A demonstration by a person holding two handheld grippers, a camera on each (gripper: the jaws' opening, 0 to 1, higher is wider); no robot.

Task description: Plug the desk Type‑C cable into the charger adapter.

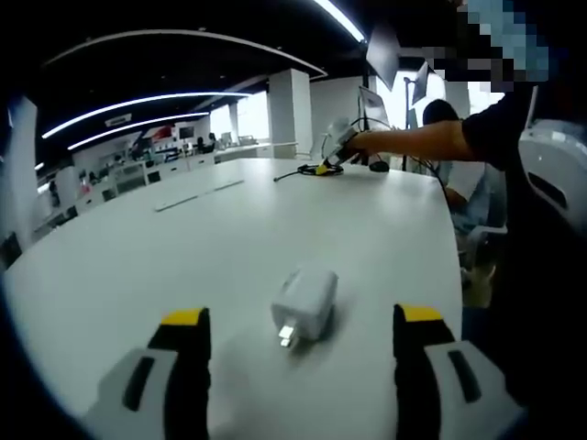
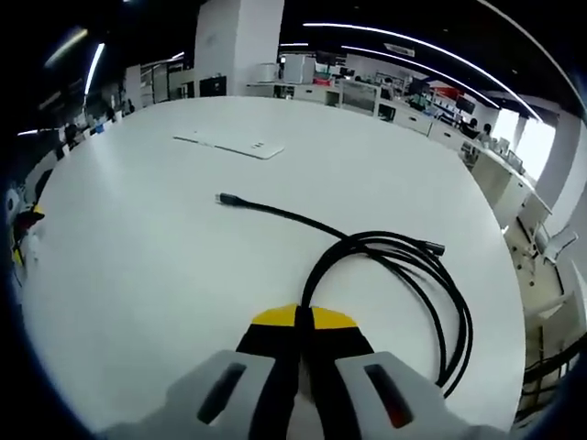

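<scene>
White round tabletop point(image 1: 183, 247) spans both views. Black looped Type-C cable point(image 2: 404, 275) lies at its far edge, pinched between the right gripper point(image 2: 304, 321)'s closed jaws; contact point hidden. White boxy charger adapter point(image 1: 305, 303) rests between the left gripper point(image 1: 303, 321)'s parted jaws, at twelve o'clock, untouched.

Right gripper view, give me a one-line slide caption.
Right gripper shut on the black cable, whose free plug end lies on the white table.

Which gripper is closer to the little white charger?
Left. The charger lies on the table just ahead of the open left gripper. The right gripper is far across the table, shut on the black cable.
</scene>
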